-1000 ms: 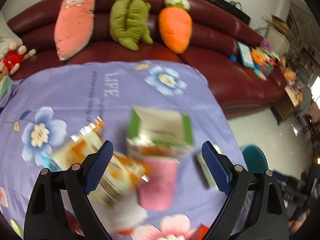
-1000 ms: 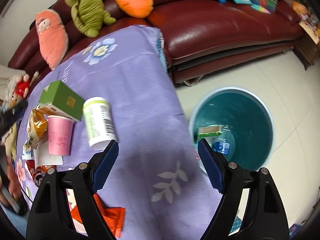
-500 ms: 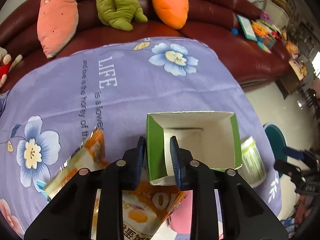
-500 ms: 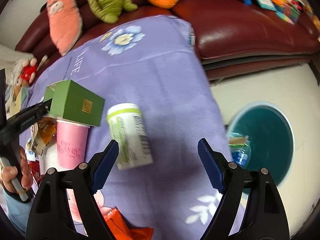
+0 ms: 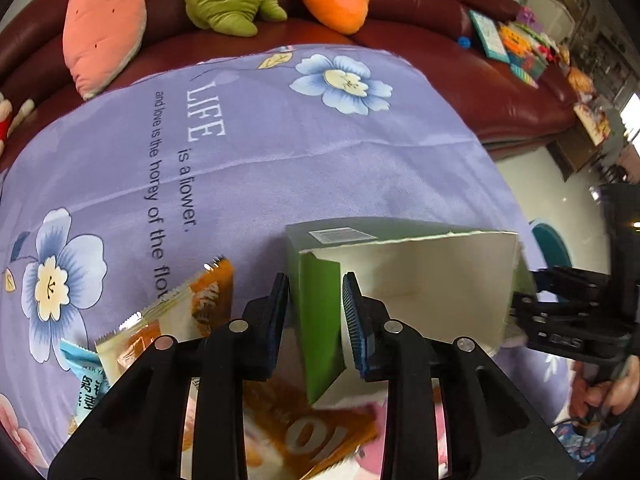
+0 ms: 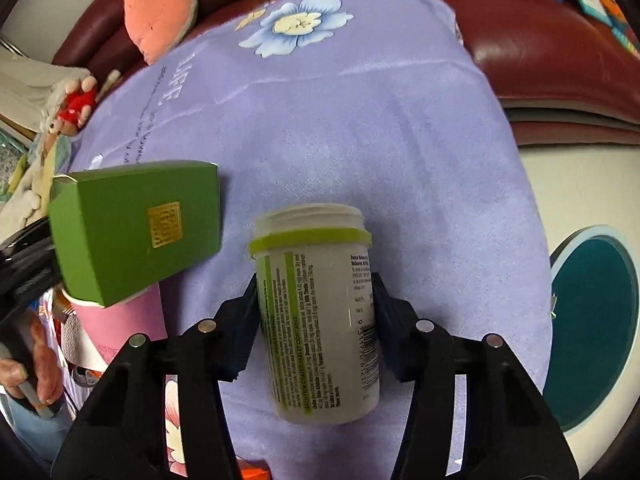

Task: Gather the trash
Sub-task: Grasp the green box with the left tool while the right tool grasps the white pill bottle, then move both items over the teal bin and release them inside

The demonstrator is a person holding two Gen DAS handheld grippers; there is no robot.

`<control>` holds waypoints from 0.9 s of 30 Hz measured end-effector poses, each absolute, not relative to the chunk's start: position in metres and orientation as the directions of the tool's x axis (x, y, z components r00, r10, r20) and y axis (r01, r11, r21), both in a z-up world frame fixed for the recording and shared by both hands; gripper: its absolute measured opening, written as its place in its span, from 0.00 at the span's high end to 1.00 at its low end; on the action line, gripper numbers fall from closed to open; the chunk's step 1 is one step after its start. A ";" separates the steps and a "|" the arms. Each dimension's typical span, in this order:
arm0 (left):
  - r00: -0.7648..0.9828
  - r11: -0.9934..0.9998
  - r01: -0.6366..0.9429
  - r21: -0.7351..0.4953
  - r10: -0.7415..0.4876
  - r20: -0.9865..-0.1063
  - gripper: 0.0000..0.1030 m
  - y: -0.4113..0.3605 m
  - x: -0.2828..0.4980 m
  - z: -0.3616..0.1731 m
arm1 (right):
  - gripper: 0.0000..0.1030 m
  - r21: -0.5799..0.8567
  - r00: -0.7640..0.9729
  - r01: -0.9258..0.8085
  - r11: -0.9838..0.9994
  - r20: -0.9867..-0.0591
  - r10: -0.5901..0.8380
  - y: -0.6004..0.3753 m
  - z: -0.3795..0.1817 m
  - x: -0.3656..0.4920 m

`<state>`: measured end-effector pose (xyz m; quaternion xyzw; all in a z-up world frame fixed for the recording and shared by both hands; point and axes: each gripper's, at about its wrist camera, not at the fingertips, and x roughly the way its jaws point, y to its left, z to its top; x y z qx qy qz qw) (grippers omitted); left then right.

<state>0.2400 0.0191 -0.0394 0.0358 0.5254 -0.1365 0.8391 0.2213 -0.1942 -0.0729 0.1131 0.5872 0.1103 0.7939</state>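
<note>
1. The left gripper point(image 5: 314, 308) is closed on one side wall of the open green box point(image 5: 320, 308), 1 finger outside the wall and 1 inside. 0.5 s ago the box sat lower over the wrappers; now it is raised and tipped, its white inside facing the left wrist camera.
2. In the right wrist view the box point(image 6: 136, 232) hangs above the pink cup point(image 6: 120, 324), at the left of the cloth.
3. The right gripper point(image 6: 314, 312) has closed on the white bottle point(image 6: 320, 312); 0.5 s ago its fingers stood wide apart with the bottle lying free ahead. The bottle's green-ringed neck points to the far side and its mouth has no cap.
4. Below the box lie an orange wrapper point(image 5: 188, 308) and, further left, a blue wrapper point(image 5: 86, 376), both on the purple cloth point(image 5: 280, 160).
5. The far half of the cloth is bare up to its edge by the red sofa point(image 5: 460, 52).
6. The cloth's right edge drops to the floor; the teal bin point(image 6: 592, 328) stands there, well apart from the bottle, with open cloth between.
7. Box and bottle are near each other but apart.
</note>
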 end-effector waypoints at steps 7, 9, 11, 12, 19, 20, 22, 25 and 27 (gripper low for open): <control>0.482 0.962 0.267 -0.063 -0.190 -0.855 0.93 0.001 0.225 -0.018 | 0.52 0.372 0.340 0.026 0.928 -0.876 0.342 -0.227 -0.060 0.196; 0.492 0.963 0.259 -0.068 -0.192 -0.849 0.93 -0.001 0.221 -0.012 | 0.52 0.397 0.351 0.037 0.917 -0.865 0.360 -0.235 -0.057 0.190; 0.514 0.970 0.232 -0.077 -0.190 -0.837 0.93 0.001 0.216 -0.002 | 0.52 0.417 0.361 0.046 0.908 -0.854 0.374 -0.240 -0.055 0.185; 0.522 0.971 0.223 -0.085 -0.193 -0.831 0.93 0.002 0.213 0.002 | 0.52 0.427 0.370 0.051 0.903 -0.848 0.380 -0.243 -0.052 0.182; 0.572 0.972 0.197 -0.132 -0.223 -0.790 0.93 0.002 0.192 0.038 | 0.52 0.480 0.424 0.058 0.875 -0.806 0.414 -0.261 -0.036 0.160; 0.572 0.971 0.204 -0.128 -0.224 -0.789 0.93 -0.003 0.188 0.041 | 0.52 0.483 0.430 0.058 0.874 -0.802 0.415 -0.264 -0.034 0.156; 0.570 0.968 0.219 -0.122 -0.228 -0.789 0.93 -0.013 0.182 0.043 | 0.52 0.494 0.445 0.062 0.868 -0.792 0.419 -0.271 -0.029 0.146; 0.560 0.961 0.247 -0.121 -0.244 -0.792 0.93 -0.031 0.171 0.044 | 0.52 0.501 0.473 0.075 0.862 -0.779 0.412 -0.283 -0.023 0.131; 0.551 0.956 0.266 -0.125 -0.257 -0.794 0.93 -0.044 0.165 0.043 | 0.52 0.506 0.496 0.092 0.857 -0.770 0.402 -0.297 -0.018 0.118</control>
